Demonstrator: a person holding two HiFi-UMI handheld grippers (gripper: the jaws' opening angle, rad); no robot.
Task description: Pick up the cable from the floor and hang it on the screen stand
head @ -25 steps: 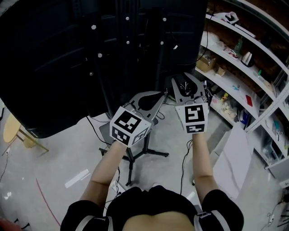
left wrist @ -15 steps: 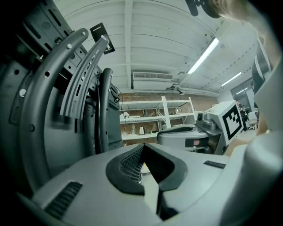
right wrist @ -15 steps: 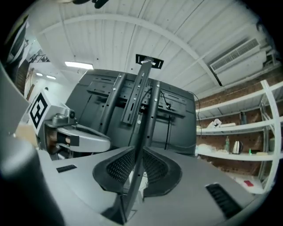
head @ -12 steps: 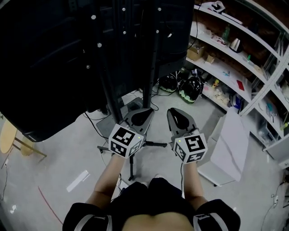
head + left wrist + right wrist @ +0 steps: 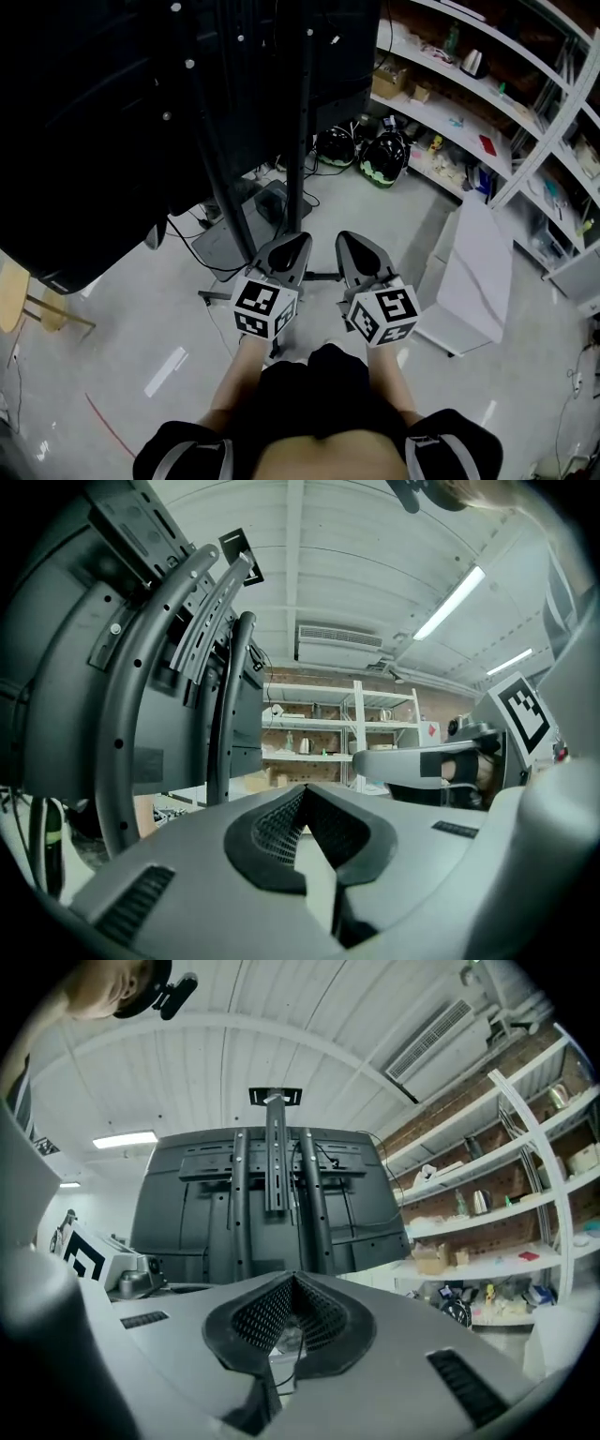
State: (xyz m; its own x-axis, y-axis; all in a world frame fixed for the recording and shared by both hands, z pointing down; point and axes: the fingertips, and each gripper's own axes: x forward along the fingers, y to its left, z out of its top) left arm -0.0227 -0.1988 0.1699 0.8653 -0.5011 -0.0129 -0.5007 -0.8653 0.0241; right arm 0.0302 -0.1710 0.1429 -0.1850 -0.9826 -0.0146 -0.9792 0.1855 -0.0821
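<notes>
Since the earlier frames, the left gripper [image 5: 296, 238] and the right gripper [image 5: 345, 238] have been lowered and drawn in toward the person's body at lower centre. The large black screen [image 5: 84, 122] fills the upper left, carried on its screen stand [image 5: 302, 131] above the grey floor [image 5: 131, 337]. The left gripper is closed and empty. The right gripper's jaws have just been closing and are shut; whether the thin dark strand behind its pads is pinched cannot be told. A black cable [image 5: 184, 246] lies on the floor left of centre, beside the stand's base.
</notes>
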